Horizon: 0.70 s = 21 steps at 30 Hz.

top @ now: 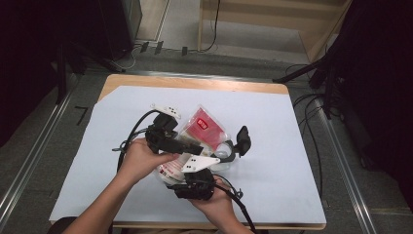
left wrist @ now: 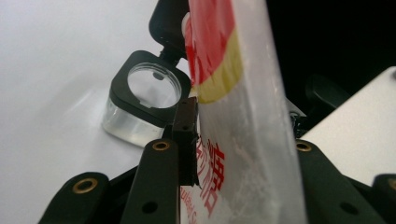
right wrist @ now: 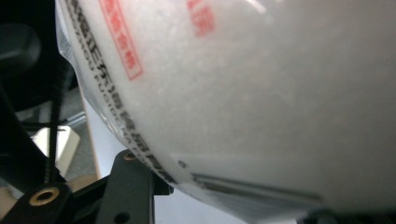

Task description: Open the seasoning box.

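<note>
Sugar bag (top: 202,127), clear plastic with a red label and filled with white granules, sits between my two sets of jaws above the surface (top: 272,122). My left gripper (left wrist: 233,154) has the bag's side panel standing between its jaws; one pad lies against the printed film, the other jaw stands off at the far side, so I read these jaws as spread, with no firm pinch. My right gripper (top: 197,183) is under the lower end of the bag; in its own view the bulging bag (right wrist: 261,93) crowds the frame just ahead of the jaws, and I cannot tell whether the pads press on it.

A clear square jar (left wrist: 140,102) with a black collar and its hinged lid (top: 242,139) flipped open stands on the surface just beyond the left jaws, below the bag's top end.

Assessment: the jar is open and ready, and the bag is lifted and tilted toward it. I see no granules in the jar. Whether the bag's top is cut open, I cannot tell. Pouring appears to remain, then setting the bag down and shutting the lid.
</note>
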### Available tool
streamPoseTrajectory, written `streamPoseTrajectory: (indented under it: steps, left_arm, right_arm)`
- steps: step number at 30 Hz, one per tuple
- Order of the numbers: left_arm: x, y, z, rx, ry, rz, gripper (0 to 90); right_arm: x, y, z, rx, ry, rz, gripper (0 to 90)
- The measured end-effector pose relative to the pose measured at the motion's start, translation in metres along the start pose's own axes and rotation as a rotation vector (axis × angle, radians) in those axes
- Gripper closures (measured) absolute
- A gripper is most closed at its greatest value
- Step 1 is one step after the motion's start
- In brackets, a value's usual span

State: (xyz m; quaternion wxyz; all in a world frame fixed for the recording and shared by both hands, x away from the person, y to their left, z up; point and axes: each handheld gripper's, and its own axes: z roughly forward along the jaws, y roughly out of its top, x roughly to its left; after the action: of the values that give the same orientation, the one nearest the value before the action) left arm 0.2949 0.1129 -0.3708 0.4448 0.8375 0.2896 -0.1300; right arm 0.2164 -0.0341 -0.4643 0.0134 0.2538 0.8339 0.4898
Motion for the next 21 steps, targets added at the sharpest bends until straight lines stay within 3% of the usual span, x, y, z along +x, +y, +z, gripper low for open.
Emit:
streamPoseTrajectory:
  steps: [4, 9, 10, 16, 21]
  left_arm:
    - [0.000, 0.001, 0.001, -0.001, 0.002, -0.004, 68.5]
    - [0.003, 0.005, 0.004, 0.033, 0.019, -0.095, 68.3]
    - [0.002, 0.006, 0.004, 0.037, 0.024, -0.100, 68.3]
    - [0.000, 0.016, 0.008, 0.090, 0.040, -0.118, 67.0]
    - [0.002, 0.031, 0.000, 0.104, 0.030, -0.178, 64.6]
  right_arm:
    - [0.002, 0.001, -0.001, 0.000, -0.001, 0.006, 55.7]
    - [0.009, 0.000, 0.001, 0.001, -0.043, -0.036, 54.4]
    - [0.011, 0.000, 0.001, 0.001, -0.059, -0.052, 54.3]
    - [0.012, 0.004, 0.002, 0.014, -0.081, -0.038, 58.7]
    - [0.011, 0.016, 0.000, 0.002, -0.075, -0.038, 57.6]
